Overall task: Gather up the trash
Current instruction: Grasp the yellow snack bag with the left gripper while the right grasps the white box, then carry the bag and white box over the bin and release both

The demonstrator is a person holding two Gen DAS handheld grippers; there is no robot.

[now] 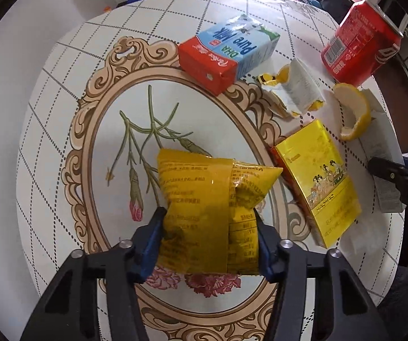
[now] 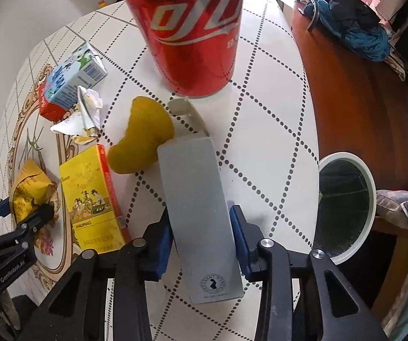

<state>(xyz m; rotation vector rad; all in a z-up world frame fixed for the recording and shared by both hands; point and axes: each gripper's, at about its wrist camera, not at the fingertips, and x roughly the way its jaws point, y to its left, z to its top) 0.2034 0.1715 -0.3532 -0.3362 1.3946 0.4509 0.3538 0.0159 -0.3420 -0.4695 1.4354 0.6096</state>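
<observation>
My left gripper (image 1: pixel 208 221) is shut on a yellow snack packet (image 1: pixel 209 199), held just above the table; the packet also shows in the right wrist view (image 2: pixel 30 190). My right gripper (image 2: pixel 201 221) has its jaws on both sides of a grey carton (image 2: pixel 201 210) that lies flat on the table; they touch its sides. Around them lie a yellow box (image 1: pixel 317 182), a lemon peel (image 1: pixel 354 110), a crumpled wrapper (image 1: pixel 295 91), a milk carton (image 1: pixel 226 54) and a red cola can (image 1: pixel 360 48).
A white-rimmed bin with a black liner (image 2: pixel 343 207) stands beside the table's right edge. The table has a patterned cloth (image 1: pixel 62 142). Beyond is a wooden surface with dark clothes (image 2: pixel 354 31).
</observation>
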